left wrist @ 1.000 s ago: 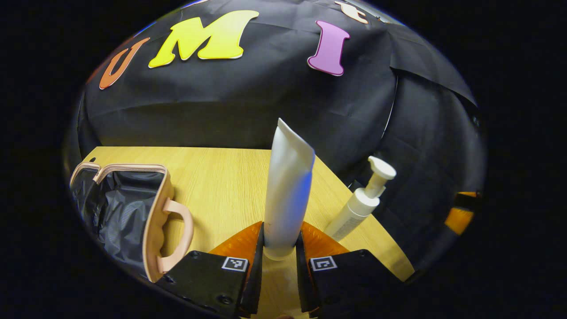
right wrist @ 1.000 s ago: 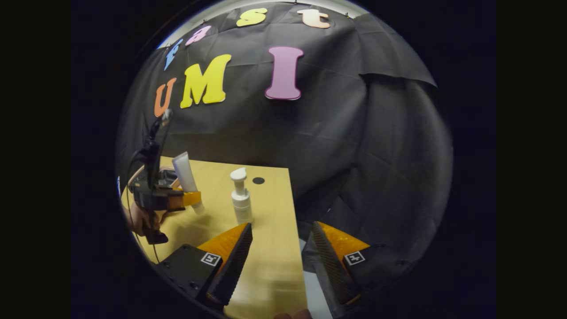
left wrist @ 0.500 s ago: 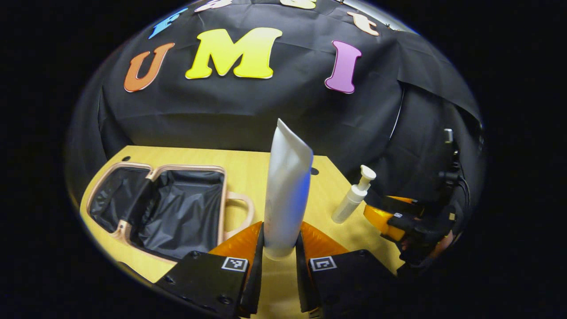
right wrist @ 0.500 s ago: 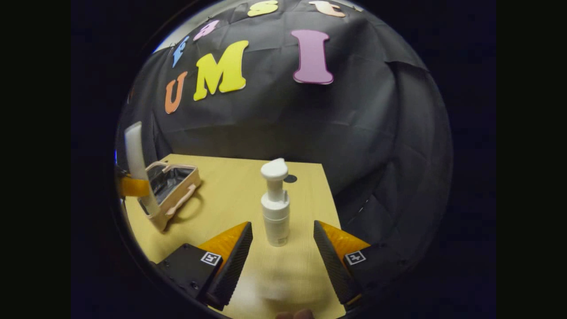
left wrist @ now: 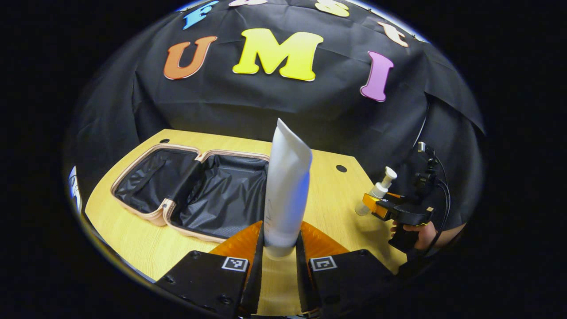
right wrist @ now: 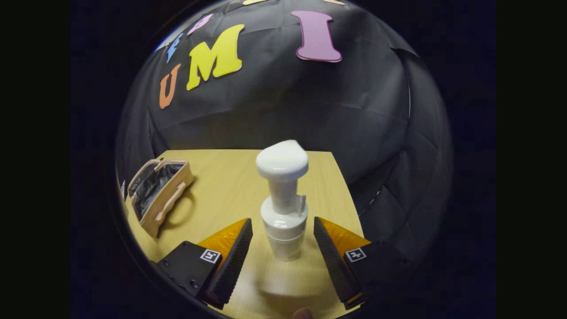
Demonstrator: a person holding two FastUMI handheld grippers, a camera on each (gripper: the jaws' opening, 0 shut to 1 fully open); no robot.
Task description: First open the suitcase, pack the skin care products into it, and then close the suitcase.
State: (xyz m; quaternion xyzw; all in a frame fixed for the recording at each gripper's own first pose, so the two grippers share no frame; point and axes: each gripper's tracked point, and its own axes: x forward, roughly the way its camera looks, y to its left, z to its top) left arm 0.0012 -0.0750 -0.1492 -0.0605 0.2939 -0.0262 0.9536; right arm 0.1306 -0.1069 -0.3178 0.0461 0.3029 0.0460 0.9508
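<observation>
In the left gripper view my left gripper (left wrist: 280, 241) is shut on a white tube (left wrist: 285, 190), held upright above the table just in front of the open beige suitcase (left wrist: 190, 188) with its black lining. In the right gripper view my right gripper (right wrist: 282, 239) is open, its fingers on either side of a white pump bottle (right wrist: 282, 199) that stands upright on the table, with gaps on both sides. The left gripper view shows that right gripper (left wrist: 381, 206) at the bottle (left wrist: 376, 190), with a hand on its handle. The suitcase (right wrist: 157, 192) lies at the left.
The wooden table (left wrist: 328, 195) has a small dark hole (left wrist: 341, 168) near its back right. The black cloth wall closes the back. The table's right edge (right wrist: 350, 195) runs close to the pump bottle.
The left gripper has swung with the tube toward the suitcase, which now lies straight ahead. The right gripper has moved forward until the pump bottle stands between its open fingers.
</observation>
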